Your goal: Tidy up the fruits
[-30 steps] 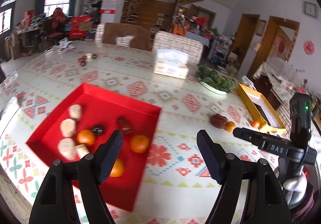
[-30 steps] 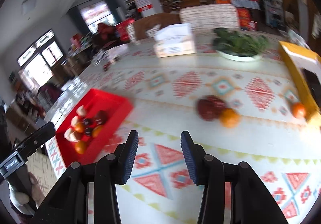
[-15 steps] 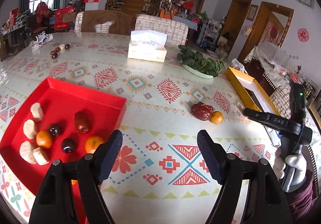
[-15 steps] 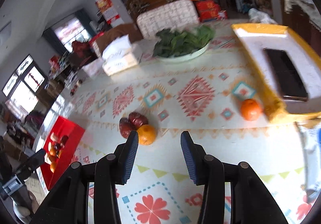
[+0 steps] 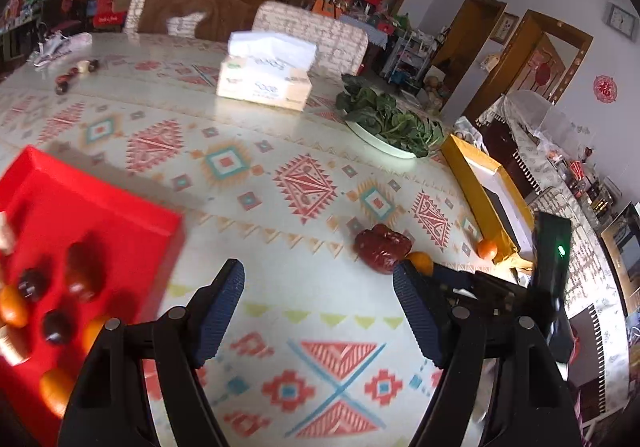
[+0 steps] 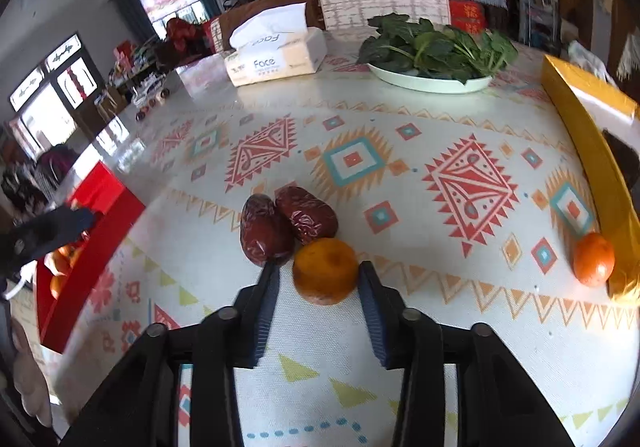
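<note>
We bring our right gripper (image 6: 318,281) around the near orange (image 6: 325,275); its jaws are closing, with small gaps on both sides, so nothing is grasped. 2 red dates (image 6: 286,225) touch this orange at 11 o'clock. Another orange (image 6: 593,259) lies at 3 o'clock beside the yellow box (image 6: 592,151). Our left gripper (image 5: 318,307) is released and empty, with the red tray (image 5: 92,207) at 9 o'clock.

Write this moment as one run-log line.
right gripper: closing around orange, not yet gripped | left gripper: open, empty | red tray: holds fruit
</note>
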A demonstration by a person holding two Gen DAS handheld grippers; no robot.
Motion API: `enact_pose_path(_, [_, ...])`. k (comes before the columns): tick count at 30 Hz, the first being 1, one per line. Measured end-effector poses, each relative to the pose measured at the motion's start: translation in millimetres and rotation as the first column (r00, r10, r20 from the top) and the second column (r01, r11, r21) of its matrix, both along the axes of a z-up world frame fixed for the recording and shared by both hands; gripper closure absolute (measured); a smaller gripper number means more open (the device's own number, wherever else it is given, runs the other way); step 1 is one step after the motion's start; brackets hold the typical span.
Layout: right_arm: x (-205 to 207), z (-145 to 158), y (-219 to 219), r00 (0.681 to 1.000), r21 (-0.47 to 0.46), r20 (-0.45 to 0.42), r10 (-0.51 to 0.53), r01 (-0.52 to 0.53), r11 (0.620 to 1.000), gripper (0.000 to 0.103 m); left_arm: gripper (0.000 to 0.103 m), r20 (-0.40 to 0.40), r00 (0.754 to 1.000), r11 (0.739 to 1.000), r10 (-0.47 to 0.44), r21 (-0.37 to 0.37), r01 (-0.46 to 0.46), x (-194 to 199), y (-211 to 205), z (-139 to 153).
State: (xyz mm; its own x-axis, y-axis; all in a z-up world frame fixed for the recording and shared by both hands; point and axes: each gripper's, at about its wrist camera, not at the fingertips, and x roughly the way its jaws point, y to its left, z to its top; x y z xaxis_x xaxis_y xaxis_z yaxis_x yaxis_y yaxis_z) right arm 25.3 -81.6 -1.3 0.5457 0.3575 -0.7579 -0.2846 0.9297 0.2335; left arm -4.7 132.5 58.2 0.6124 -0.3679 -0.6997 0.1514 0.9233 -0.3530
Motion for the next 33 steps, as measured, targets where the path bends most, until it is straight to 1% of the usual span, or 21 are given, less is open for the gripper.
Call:
enact_pose_path(4, [-1,-1,-4,1.0,0.031,-0.006,0.001,0.0,1.0,0.068,0.027,-0.054,0.998,0.999,-0.036,-0.021,0.035,23,-18,-16])
enact_pose_path(6, [-3,0,-11,1.0,0.046,-0.009,-0.014,0.014,0.999,0.068,0.027,-0.078,0.996,0.999,-0.05,-0.01,0.05,32,-27,-25])
enact_pose_path(9, [-5,6,-23,0.999,0.068,-0.005,-0.045,0.045,0.997,0.068,0.027,-0.091,0.993,0.997,-0.074,0.016,0.075,40,-42,-34])
enact_pose_path(14, [-8,13,-47,0.995,0.128,-0.006,-0.102,0.102,0.987,0.068,0.027,-0.09,0.989,0.991,-0.121,0.04,0.125,49,-66,-41])
enact_pose_path(17, [-6,13,-54,0.993,0.15,-0.014,-0.114,0.115,0.982,0.068,0.027,-0.066,0.984,0.981,-0.167,0.087,0.173,55,-86,-44])
enact_pose_path(19, [-7,13,-56,0.993,0.159,-0.016,-0.117,0.118,0.98,0.068,0.027,-0.052,0.976,0.968,-0.211,0.13,0.216,56,-100,-47])
enact_pose_path(20, [-8,14,-57,0.993,0.165,-0.017,-0.118,0.119,0.979,0.068,0.029,-0.047,0.973,0.961,-0.228,0.151,0.232,56,-104,-48])
enact_pose_path(21, [-8,14,-57,0.993,0.166,-0.017,-0.118,0.119,0.979,0.068,0.039,-0.044,0.971,0.956,-0.237,0.17,0.241,55,-108,-50])
enact_pose_path(22, [-9,14,-58,0.993,0.168,-0.017,-0.118,0.12,0.979,0.068,0.046,-0.046,0.969,0.952,-0.244,0.181,0.248,54,-109,-52])
enact_pose_path(23, [-9,15,-57,0.993,0.17,-0.017,-0.118,0.119,0.978,0.068,0.058,-0.04,0.968,0.949,-0.249,0.19,0.252,52,-108,-51])
enact_pose_path(25, [-9,15,-56,0.993,0.172,-0.017,-0.117,0.118,0.978,0.068,0.059,-0.047,0.967,0.95,-0.251,0.179,0.256,50,-103,-51])
enact_pose_path(28, [-7,14,-55,0.993,0.174,-0.019,-0.116,0.117,0.978,0.068,0.063,-0.049,0.97,0.952,-0.239,0.188,0.244,46,-96,-50])
enact_pose_path(33, [-8,15,-54,0.993,0.176,-0.013,-0.114,0.114,0.978,0.068,0.064,-0.044,0.973,0.953,-0.228,0.192,0.233,41,-92,-50])
